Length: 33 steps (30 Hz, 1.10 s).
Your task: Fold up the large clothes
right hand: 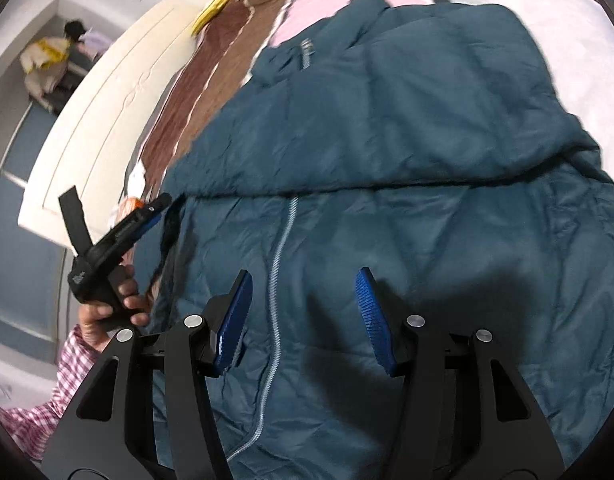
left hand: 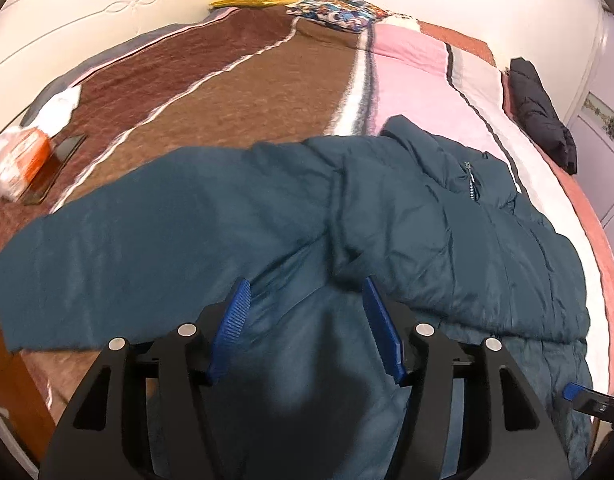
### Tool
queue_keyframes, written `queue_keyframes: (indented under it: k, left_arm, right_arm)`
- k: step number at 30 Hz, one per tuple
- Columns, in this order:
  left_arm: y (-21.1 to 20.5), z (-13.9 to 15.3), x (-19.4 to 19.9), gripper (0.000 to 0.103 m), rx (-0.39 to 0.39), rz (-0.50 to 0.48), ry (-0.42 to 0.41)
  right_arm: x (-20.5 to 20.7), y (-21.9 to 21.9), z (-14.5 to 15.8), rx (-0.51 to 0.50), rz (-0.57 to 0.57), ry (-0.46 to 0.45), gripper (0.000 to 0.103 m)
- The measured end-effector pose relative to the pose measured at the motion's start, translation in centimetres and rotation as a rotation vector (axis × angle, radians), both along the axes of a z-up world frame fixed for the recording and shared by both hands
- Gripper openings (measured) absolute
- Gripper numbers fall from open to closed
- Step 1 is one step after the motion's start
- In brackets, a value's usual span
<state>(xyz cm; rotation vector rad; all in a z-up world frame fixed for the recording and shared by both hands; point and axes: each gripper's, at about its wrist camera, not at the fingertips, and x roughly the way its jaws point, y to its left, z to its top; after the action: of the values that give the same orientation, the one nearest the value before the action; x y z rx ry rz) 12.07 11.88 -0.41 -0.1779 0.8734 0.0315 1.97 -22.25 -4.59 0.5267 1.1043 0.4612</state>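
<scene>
One teal padded jacket point(left hand: 387, 232) lies spread across the bed point(left hand: 235, 80), filling the lower half of both views, one sleeve point(left hand: 107, 240) stretched toward the left of the left wrist view. The left gripper point(left hand: 305, 292) and the right gripper point(right hand: 305, 284) each hover over it, jaws apart, pinching nothing. Two pillows point(left hand: 335, 10) lie at top; one black garment point(left hand: 541, 112) at upper right.

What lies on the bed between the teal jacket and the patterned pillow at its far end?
Only bare blanket, brown and pink striped, lies between the teal jacket and the patterned pillow; the left wrist view shows it best.
</scene>
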Motion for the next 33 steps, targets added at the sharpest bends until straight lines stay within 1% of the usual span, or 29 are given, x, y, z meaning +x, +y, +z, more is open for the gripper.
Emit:
queue_keyframes:
  k: [1, 3, 7, 9, 12, 13, 16, 19, 21, 22, 26, 29, 33]
  left_arm:
    - [1.1, 0.2, -0.8, 0.058, -0.017, 0.011, 0.004]
    - [2.7, 0.3, -1.8, 0.063, -0.038, 0.042, 0.015]
    - [7.3, 0.1, -4.0, 0.064, -0.101, 0.153, 0.029]
    - [10.0, -0.1, -5.2, 0.064, -0.146, 0.220, 0.030]
    - [13.5, -0.7, -6.5, 0.064, -0.186, 0.314, 0.027]
    - [14.7, -1.1, -6.9, 0.064, -0.208, 0.347, 0.032]
    - [18.8, -2.9, -8.2, 0.064, -0.319, 0.469, 0.045]
    - [21.3, -4.7, -9.3, 0.064, -0.394, 0.570, 0.051]
    - [22.5, -5.7, -9.6, 0.064, -0.444, 0.604, 0.056]
    - [23.0, -6.3, -9.7, 0.064, -0.485, 0.621, 0.057]
    - [23.7, -8.2, -9.7, 0.064, -0.622, 0.635, 0.056]
    - [23.7, -9.2, -9.1, 0.064, -0.669, 0.649, 0.054]
    - [24.5, -9.8, -8.2, 0.064, -0.701, 0.693, 0.034]
  right_arm:
    - [-0.1, 0.6, 0.0, -0.008, 0.012, -0.002, 0.054]
    - [-0.3, 1.7, 0.0, -0.027, 0.039, -0.005, 0.054]
    - [-0.4, 3.6, -0.1, -0.038, 0.079, -0.004, 0.054]
    - [-0.5, 4.3, 0.0, -0.041, 0.091, -0.007, 0.054]
    - [-0.5, 5.1, 0.1, -0.037, 0.105, -0.014, 0.054]
    - [-0.5, 5.4, 0.3, -0.039, 0.106, -0.016, 0.054]
    - [-0.6, 6.0, 0.3, -0.051, 0.114, -0.017, 0.054]
    - [-0.6, 6.3, 0.4, -0.053, 0.121, -0.016, 0.054]
    - [-0.6, 6.6, 0.3, -0.056, 0.127, -0.012, 0.054]
    - [-0.6, 6.6, 0.3, -0.059, 0.128, -0.010, 0.054]
    - [-0.3, 7.0, 0.0, -0.063, 0.128, 0.005, 0.054]
    - [-0.1, 7.2, -0.4, -0.068, 0.131, 0.018, 0.054]
    - [0.2, 7.5, -0.6, -0.078, 0.136, 0.026, 0.054]
